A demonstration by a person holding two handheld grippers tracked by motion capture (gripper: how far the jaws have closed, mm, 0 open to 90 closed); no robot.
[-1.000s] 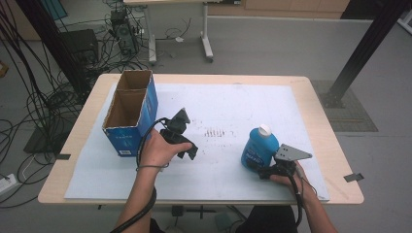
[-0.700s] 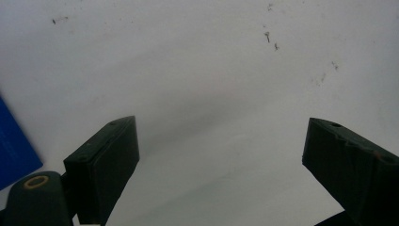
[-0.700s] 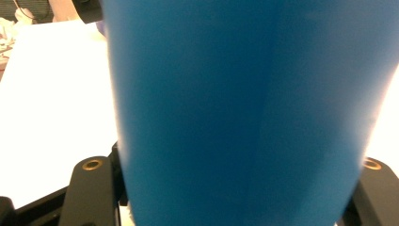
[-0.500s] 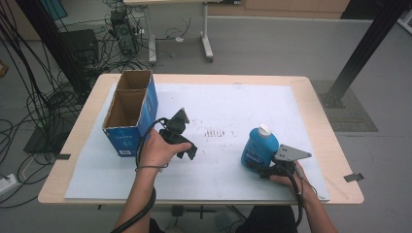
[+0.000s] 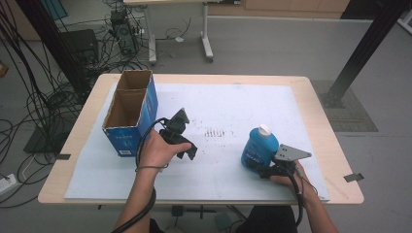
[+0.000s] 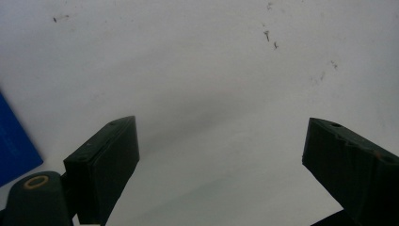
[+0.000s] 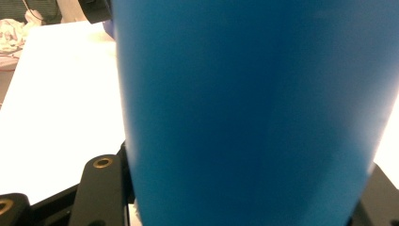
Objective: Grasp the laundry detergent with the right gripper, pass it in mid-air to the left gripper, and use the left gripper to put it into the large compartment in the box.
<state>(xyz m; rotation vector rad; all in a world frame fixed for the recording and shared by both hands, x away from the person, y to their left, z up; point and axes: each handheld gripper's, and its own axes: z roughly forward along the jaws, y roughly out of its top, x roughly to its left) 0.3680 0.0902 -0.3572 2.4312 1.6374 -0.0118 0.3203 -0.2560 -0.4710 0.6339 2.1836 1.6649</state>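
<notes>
A blue bottle (image 5: 258, 146) with a white cap stands upright on the white mat (image 5: 223, 102) at the front right. My right gripper (image 5: 266, 169) reaches it low from the near side, shut on its body. In the right gripper view the blue bottle (image 7: 254, 108) sits between the jaws, with only their bases showing at either side. My left gripper (image 5: 187, 148) is held just above the mat beside the blue cardboard box (image 5: 127, 137). It is open, and my left gripper (image 6: 221, 136) has only bare mat between its wide-apart jaws.
The open-topped box has two compartments (image 5: 127, 110) and stands at the mat's left edge; its blue side (image 6: 14, 141) shows close to my left jaw. Small dark marks (image 5: 214, 132) dot the mat's middle. A black post (image 5: 362, 48) rises beyond the table's right side.
</notes>
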